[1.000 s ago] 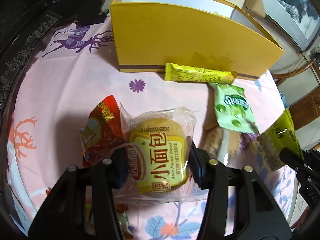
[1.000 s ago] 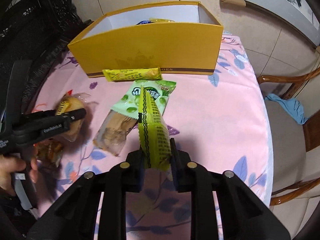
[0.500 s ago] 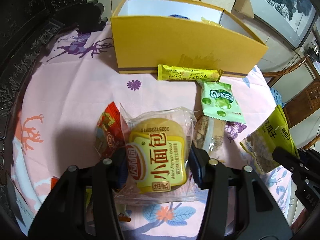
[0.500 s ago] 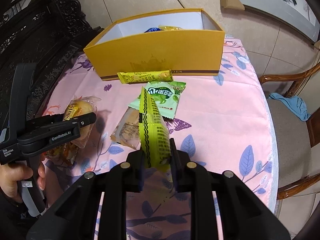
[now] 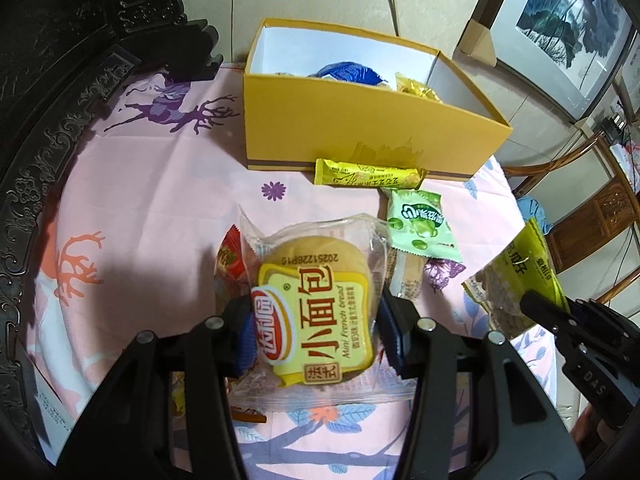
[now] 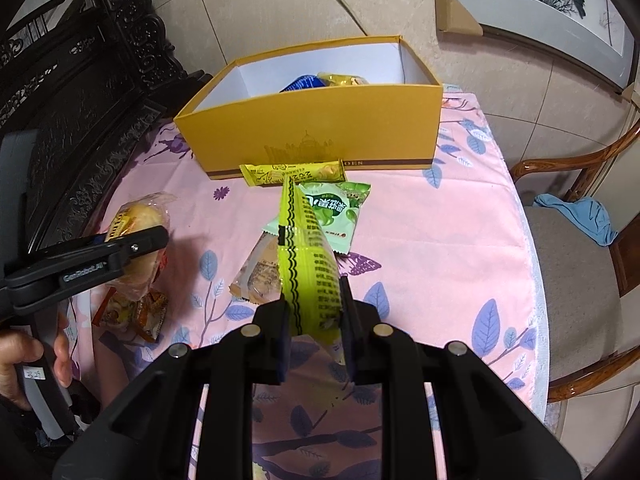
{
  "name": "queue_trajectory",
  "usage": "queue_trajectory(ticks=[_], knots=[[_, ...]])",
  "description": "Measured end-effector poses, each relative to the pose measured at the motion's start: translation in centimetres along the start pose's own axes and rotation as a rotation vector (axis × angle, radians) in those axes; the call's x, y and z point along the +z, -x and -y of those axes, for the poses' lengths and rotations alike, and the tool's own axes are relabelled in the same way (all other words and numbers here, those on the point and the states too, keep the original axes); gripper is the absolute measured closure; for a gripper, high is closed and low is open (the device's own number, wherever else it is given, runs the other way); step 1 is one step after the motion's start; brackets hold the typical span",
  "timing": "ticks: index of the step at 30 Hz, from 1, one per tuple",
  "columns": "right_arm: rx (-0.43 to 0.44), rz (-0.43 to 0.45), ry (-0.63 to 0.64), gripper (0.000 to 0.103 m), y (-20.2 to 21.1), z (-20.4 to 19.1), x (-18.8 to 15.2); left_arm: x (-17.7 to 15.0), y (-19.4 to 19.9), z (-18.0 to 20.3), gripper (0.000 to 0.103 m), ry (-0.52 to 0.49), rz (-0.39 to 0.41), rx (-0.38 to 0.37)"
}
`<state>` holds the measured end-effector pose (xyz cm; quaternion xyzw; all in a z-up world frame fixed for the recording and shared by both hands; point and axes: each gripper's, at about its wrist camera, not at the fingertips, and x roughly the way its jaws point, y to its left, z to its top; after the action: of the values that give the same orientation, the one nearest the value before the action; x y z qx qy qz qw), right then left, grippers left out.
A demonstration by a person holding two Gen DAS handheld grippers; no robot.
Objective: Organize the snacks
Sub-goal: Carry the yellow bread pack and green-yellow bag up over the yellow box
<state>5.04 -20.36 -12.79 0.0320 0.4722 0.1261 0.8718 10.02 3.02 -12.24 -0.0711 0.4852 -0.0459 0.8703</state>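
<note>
The yellow box (image 5: 360, 128) stands open at the far side of the table's pink printed cloth (image 5: 160, 192), with a blue packet (image 5: 346, 74) and a yellow packet (image 5: 416, 88) already lying inside it. In front of the box, clear of the cloth, the left gripper (image 5: 316, 324) has its jaws partly open and pressed against both sides of a wrapped mini bread (image 5: 316, 292), which sits squarely between them, label up. To its right, also short of the box, the right gripper (image 6: 314, 320) is nearly closed, pinching a lime-green snack bag (image 6: 306, 256) that stands on edge between its pads and points toward the box. Touching the box's front wall lies a yellow bar (image 5: 368, 174); just nearer lies a pale green candy bag (image 5: 420, 226), then a clear-wrapped biscuit (image 6: 260, 276). Farther from the box, under the bread, a red packet (image 5: 230, 258) rests on the cloth.
</note>
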Motion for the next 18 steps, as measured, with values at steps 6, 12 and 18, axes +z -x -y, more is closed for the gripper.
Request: queue_trajectory(ticks=[6,12,18], knots=[[0.009,0.019,0.003,0.082,0.4,-0.1,0.9,2.1,2.2,-1.4,0.053,0.025,0.043,-0.01],[0.038,0.066,-0.01,0.082,0.9,-0.2,2.9,6.2,3.9,-2.7,0.053,0.031,0.109,0.028],[0.052,0.123,0.008,0.082,1.0,-0.7,6.8,11.2,3.6,-0.6,0.053,0.0,0.151,-0.02]])
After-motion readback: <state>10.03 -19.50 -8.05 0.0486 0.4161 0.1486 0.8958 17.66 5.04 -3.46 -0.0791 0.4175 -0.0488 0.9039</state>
